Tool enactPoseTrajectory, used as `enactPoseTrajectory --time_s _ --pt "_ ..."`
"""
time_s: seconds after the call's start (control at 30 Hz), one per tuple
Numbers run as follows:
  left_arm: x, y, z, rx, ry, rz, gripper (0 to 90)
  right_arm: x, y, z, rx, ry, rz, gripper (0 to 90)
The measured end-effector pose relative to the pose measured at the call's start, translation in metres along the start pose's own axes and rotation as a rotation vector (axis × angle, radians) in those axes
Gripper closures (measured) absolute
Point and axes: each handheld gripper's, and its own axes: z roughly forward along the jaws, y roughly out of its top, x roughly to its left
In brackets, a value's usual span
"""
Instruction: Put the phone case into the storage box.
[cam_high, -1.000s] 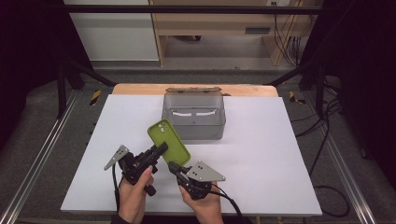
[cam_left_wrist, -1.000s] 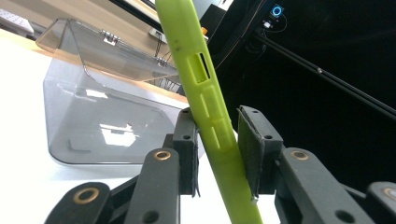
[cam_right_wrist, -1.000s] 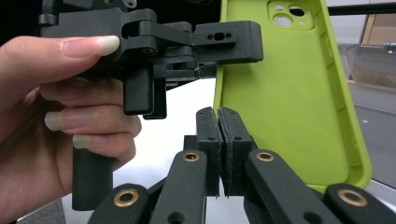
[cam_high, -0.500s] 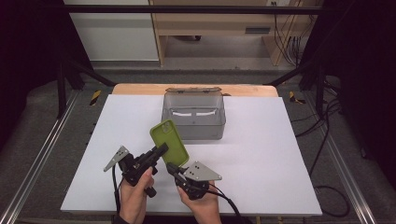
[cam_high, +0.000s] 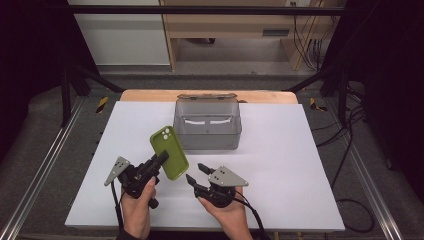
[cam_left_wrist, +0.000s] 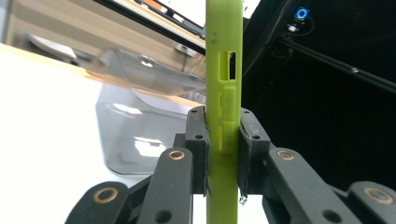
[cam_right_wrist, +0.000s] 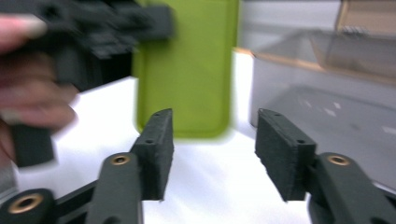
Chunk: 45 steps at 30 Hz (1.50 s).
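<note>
Phone case (cam_high: 169, 152) mid-handoff, held up off the counter (cam_high: 280, 170)

So the green case sits clamped edge-on in the left gripper (cam_left_wrist: 223, 140), jaws shut tight on its lower end, tilted up just in front of the clear plastic box (cam_high: 207, 124); the right gripper (cam_right_wrist: 212, 140) hangs just beside it with its jaws having just been opening, nothing between them, pads apart; looks like the pickup part is done; what's left, I'd guess, is getting the case over to that box or regripping it.
</note>
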Motion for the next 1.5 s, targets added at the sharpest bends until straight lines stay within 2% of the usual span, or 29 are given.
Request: enactPoseTrajectory --time_s 0.1,0.27,0.33,0.43,0.5,0.6,0.7,0.8,0.97,1.1,1.23,1.37,1.5 --pt "0.006 0.008 -0.005 -0.014 0.028 0.034 77.3 -0.013 -0.002 -0.004 0.018 -0.032 0.019 33.1" --pt "0.018 0.012 -0.01 -0.027 0.07 0.03 77.3 -0.031 -0.001 -0.008 0.029 -0.088 0.017 18.0" --pt "0.022 0.012 -0.011 -0.026 0.084 0.037 77.3 -0.035 0.0 -0.009 0.051 -0.095 -0.004 13.9" --pt "0.027 0.011 -0.012 -0.025 0.102 0.037 77.3 -0.043 0.0 -0.015 0.073 -0.087 0.0 8.9" --pt "0.03 0.011 -0.014 -0.026 0.111 0.036 77.3 -0.049 -0.001 -0.018 0.068 -0.079 0.002 7.9" --pt "0.034 0.013 -0.016 -0.032 0.123 0.034 77.3 -0.055 -0.001 -0.022 0.072 -0.101 -0.003 8.3" --pt "0.038 0.015 -0.018 -0.039 0.127 0.033 77.3 -0.061 -0.001 -0.025 0.072 -0.098 0.016 8.4" --pt "0.045 0.018 -0.022 -0.045 0.129 0.028 77.3 -0.062 -0.001 -0.025 0.078 -0.124 -0.006 9.4" --pt "0.053 0.023 -0.028 -0.062 0.142 0.02 77.3 -0.065 -0.006 -0.026 0.089 -0.137 0.012 9.2" --pt "0.055 0.028 -0.029 -0.068 0.132 0.034 77.3 -0.066 -0.005 -0.028 0.081 -0.146 -0.008 10.7" --pt "0.053 0.031 -0.03 -0.076 0.115 0.046 77.3 -0.068 -0.003 -0.032 0.073 -0.18 -0.057 11.0" --pt "0.049 0.031 -0.028 -0.066 0.109 0.047 77.3 -0.075 -0.002 -0.038 0.041 -0.2 -0.054 10.6" --pt "0.047 0.034 -0.027 -0.065 0.107 0.043 77.3 -0.082 -0.003 -0.045 0.024 -0.222 -0.076 10.3"
